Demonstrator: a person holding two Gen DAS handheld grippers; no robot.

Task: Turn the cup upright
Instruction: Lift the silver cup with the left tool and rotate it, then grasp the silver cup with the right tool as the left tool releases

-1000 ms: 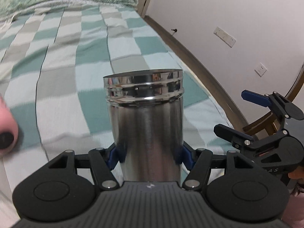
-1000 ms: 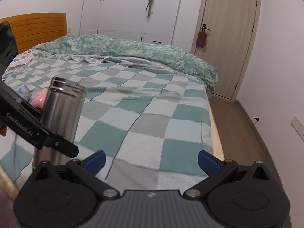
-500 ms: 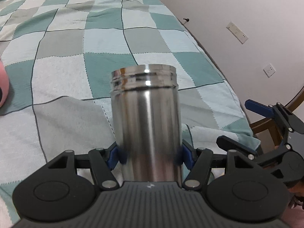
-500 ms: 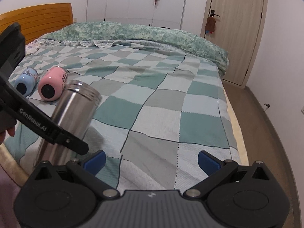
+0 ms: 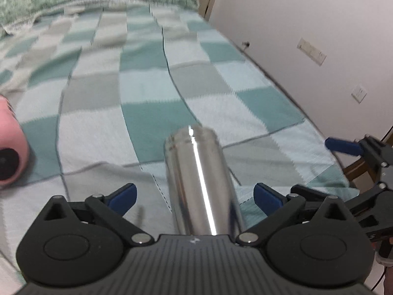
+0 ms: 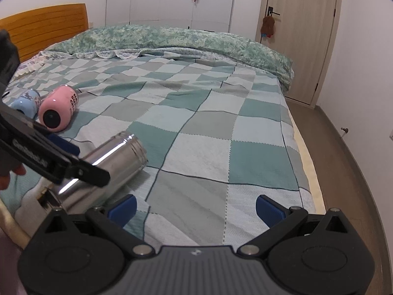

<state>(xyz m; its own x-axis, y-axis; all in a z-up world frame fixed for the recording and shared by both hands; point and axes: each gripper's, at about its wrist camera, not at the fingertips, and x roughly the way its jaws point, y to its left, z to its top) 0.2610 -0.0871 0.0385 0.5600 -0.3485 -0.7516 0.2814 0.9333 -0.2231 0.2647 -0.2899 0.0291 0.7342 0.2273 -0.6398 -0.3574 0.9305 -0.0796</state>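
Steel cup (image 5: 200, 179) tipped on checkered blanket (image 5: 152, 91) between spread left hand-held gripper (image 5: 194, 195); right hand-held gripper (image 6: 195, 207) spread, empty.

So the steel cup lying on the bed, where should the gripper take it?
Grip the steel cup across its smooth mid-body, coming from above with fingers straddling its width. It lies tilted on its side on the blanket, ridged rim pointing away.

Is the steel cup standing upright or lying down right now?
Lying down: the steel cup rests on its side on the checked blanket.
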